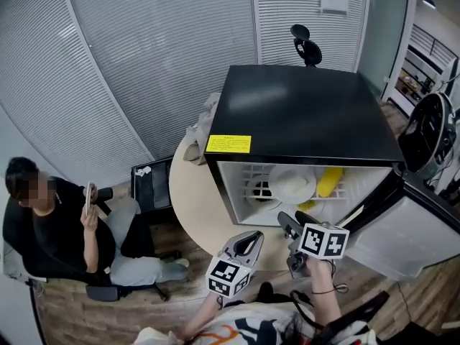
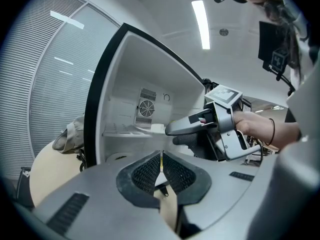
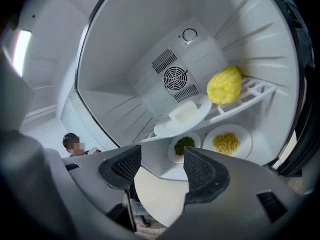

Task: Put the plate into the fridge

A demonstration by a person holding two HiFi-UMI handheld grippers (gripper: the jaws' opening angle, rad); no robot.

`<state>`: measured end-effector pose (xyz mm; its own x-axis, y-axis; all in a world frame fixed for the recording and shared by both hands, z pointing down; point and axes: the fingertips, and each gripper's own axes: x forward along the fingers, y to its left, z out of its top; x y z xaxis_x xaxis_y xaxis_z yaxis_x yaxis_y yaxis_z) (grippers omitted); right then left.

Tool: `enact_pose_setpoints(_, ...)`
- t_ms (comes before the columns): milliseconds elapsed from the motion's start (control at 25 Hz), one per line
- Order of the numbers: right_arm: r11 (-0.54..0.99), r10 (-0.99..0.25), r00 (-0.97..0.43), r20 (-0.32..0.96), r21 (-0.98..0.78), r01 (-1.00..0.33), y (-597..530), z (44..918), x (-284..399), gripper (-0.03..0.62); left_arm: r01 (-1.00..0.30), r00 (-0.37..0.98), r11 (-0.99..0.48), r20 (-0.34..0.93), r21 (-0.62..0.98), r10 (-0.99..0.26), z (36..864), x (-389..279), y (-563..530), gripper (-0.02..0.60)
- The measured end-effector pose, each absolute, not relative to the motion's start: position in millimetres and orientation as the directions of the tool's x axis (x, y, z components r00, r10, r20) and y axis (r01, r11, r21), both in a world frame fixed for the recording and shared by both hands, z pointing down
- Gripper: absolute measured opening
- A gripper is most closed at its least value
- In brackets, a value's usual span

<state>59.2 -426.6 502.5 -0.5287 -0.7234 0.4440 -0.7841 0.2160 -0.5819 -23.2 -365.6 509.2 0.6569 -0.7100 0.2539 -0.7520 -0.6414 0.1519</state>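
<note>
A black mini fridge (image 1: 302, 113) stands on a round beige table (image 1: 194, 200) with its door (image 1: 413, 232) swung open to the right. A white plate (image 3: 182, 118) carrying a pale block rests on the wire shelf (image 3: 247, 96) inside, next to a yellow lumpy item (image 3: 225, 84). On the fridge floor lie two more plates, one with green food (image 3: 184, 145) and one with yellow food (image 3: 227, 141). My right gripper (image 3: 161, 166) is open and empty, just in front of the opening (image 1: 287, 223). My left gripper (image 2: 161, 161) is shut on nothing, lower left of it (image 1: 248, 243).
A person (image 1: 57, 228) sits at the left holding a phone. A beige cloth bundle (image 1: 201, 131) lies on the table beside the fridge's left wall. An office chair (image 1: 305, 45) stands behind the fridge. Blinds line the back wall.
</note>
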Motion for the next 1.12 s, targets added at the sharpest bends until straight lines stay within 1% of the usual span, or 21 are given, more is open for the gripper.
enact_pose_setpoints(240,0.215,-0.725,-0.549,0.416,-0.62,-0.755,-396.1,510.5,56.4,0.258,-0.757,0.651,-0.636,0.243,0.148,-0.719,506.4,-30.6,-350.3,0.012)
enact_pose_setpoints(400,0.242,-0.742,-0.567,0.359,-0.645,-0.725,-374.5,503.2,49.7,0.258,-0.744,0.667,-0.649,0.24,0.159,-0.706,506.2,-30.2,-335.7,0.012)
enact_pose_setpoints(680,0.231,-0.772,-0.542,0.332,-0.648,-0.726,-331.2,499.9,39.6,0.256,-0.713,0.699,-0.685,0.227,0.151,-0.678,501.1,-32.0,-294.3,0.012)
enact_pose_setpoints(920,0.219,-0.799,-0.514,0.311,-0.647,-0.731,-287.4,497.5,24.7,0.256,-0.698,0.714,-0.701,0.222,0.146,-0.664,497.3,-49.5,-254.6,0.012)
enact_pose_setpoints(1120,0.184,-0.815,-0.49,0.309,-0.664,-0.725,-250.1,502.2,15.4,0.232,-0.679,0.731,-0.718,0.223,0.152,-0.644,499.9,-60.6,-222.8,0.012)
